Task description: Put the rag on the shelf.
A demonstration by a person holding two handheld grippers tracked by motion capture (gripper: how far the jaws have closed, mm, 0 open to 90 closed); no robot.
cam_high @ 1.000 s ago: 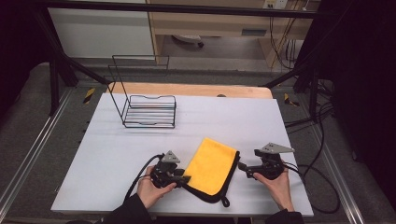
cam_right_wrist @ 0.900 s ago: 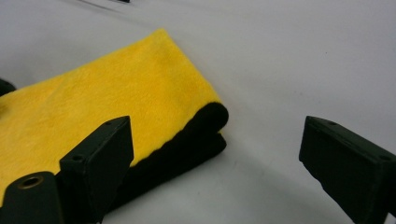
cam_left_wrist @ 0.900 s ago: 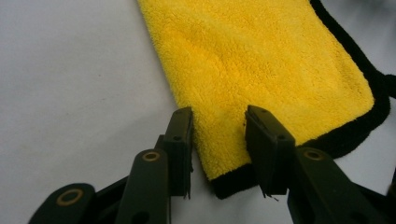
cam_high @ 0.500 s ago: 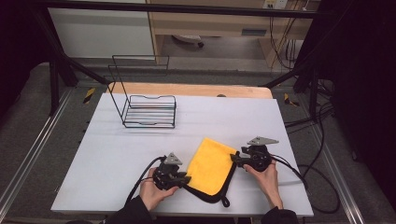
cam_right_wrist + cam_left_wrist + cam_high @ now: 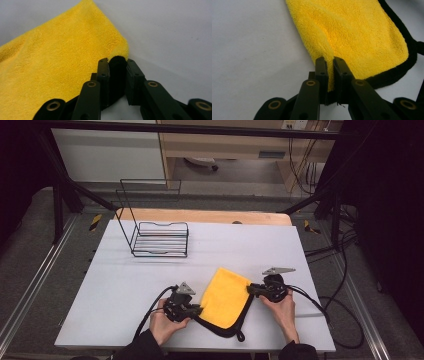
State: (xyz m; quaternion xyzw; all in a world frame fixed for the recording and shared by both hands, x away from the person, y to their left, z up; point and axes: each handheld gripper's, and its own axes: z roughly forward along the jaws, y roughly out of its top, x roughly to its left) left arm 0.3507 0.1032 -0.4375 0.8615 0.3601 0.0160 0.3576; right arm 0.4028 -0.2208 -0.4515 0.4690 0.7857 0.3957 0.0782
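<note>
A yellow cloth [image 5: 225, 297] with a black underside and black border lies folded on the white table [image 5: 150, 285]. My left gripper [image 5: 199, 309] sits at the cloth's near left edge. Its jaws have just closed, and in the left gripper view they [image 5: 330, 60] pinch a raised fold of the yellow cloth [image 5: 357, 37]. My right gripper [image 5: 250, 290] is at the cloth's right corner. Its jaws have just been closing. In the right gripper view they [image 5: 117, 61] press on the black-backed corner of the cloth [image 5: 57, 67].
A black wire rack [image 5: 160, 240] stands at the table's back left. A wooden board [image 5: 200, 216] runs along the far edge. A cable [image 5: 320, 305] trails from the right gripper off the table's right side. Bare white table lies between the rack and the cloth.
The right gripper moved left to the cloth's right corner and closed on it. The left gripper stayed at the cloth's left edge and closed on the fold.
</note>
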